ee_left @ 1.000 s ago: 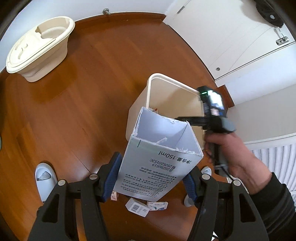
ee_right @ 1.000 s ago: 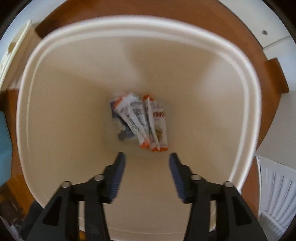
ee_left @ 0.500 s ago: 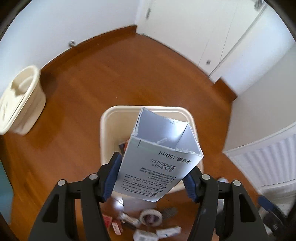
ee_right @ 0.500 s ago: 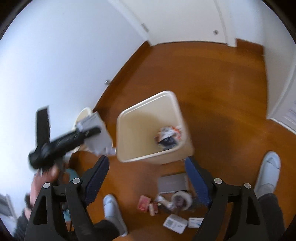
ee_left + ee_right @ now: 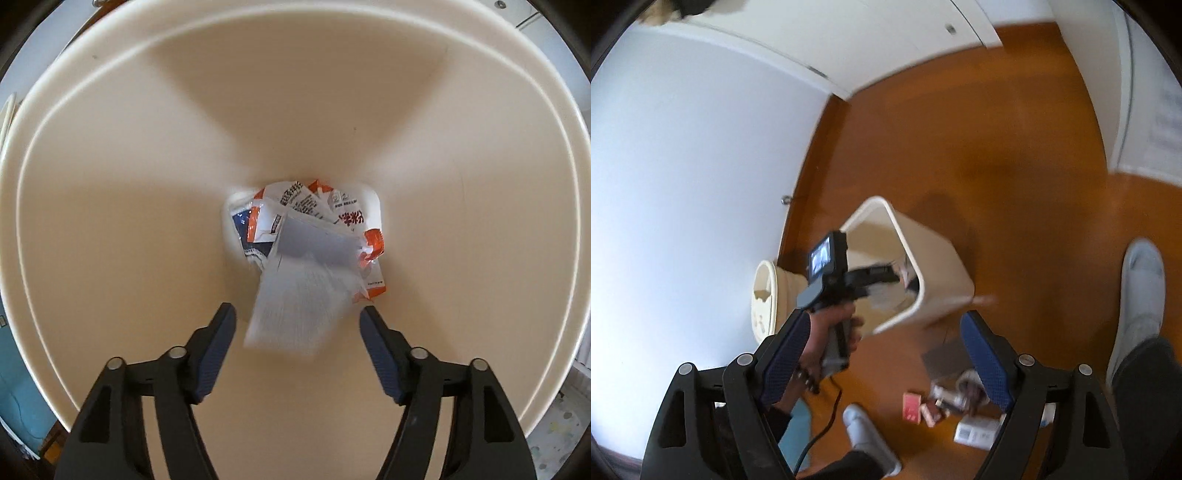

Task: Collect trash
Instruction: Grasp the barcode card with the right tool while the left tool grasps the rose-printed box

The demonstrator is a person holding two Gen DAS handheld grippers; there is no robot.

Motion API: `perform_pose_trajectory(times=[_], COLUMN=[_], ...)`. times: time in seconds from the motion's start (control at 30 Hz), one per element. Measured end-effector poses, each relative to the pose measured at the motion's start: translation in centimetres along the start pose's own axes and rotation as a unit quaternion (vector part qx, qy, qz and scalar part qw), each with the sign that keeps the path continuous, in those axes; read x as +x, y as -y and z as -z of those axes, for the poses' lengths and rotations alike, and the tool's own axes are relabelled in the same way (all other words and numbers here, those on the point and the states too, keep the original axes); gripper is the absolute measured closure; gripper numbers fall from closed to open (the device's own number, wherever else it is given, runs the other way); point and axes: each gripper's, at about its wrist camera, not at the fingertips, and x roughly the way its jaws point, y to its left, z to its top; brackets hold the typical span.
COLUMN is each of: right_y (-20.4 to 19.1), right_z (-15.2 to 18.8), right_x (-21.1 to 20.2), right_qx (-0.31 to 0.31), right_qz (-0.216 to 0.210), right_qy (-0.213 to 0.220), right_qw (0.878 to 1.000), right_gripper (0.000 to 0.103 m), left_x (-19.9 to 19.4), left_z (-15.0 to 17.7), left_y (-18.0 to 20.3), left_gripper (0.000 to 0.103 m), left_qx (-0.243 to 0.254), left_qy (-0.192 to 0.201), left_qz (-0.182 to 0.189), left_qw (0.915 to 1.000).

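Left wrist view: the left gripper (image 5: 297,325) points down into the cream bin (image 5: 110,155), jaws opening; the white carton (image 5: 301,295), blurred, touches neither pad and sits above the wrappers (image 5: 317,206) at the bottom.

Right wrist view: the right gripper (image 5: 882,354) stands wide and empty over the floor litter (image 5: 945,402) near the bin (image 5: 942,266). Risk: the bin, which looks tilted here, may tip if the left gripper knocks its rim.

Even daylight; fisheye-bent edges; falling box (image 5: 299,295) motion-blurred.
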Motion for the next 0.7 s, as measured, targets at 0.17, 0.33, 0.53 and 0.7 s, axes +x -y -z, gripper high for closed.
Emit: perform_pose_trajectory(times=[0.17,0.33,0.53,0.7], right_y=[-0.9,0.9,4.1,6.9], right_z=[0.1,1.1,5.9,14.5], right_x=[-0.7,2.3,10.8,21.4], right_qx=[-0.018,-0.029,-0.060,-0.265], right_qz=[0.008,0.061,0.152,0.227], right_qy=[0.013,0.001,-0.099,-0.246], right_qw=[1.000,0.998,0.982,0.904], right_gripper=[0.017,0.017,0.017,0.028], left_x=[-3.9,-10.5,-7.5,2.4], left_z=[1.8,9.2,22.5,32.6], left_y=[-2.7,-4.5,-11.1,-15.4], left_gripper=[0.027,0.026,0.025,0.025], left_qx=[-0.004,0.001,-0.088,-0.264], left_qy=[0.034,0.110,0.105,0.013], left_qz=[0.016,0.082,0.066,0.105], left_qw=[0.9993,0.9905,0.9884,0.9587])
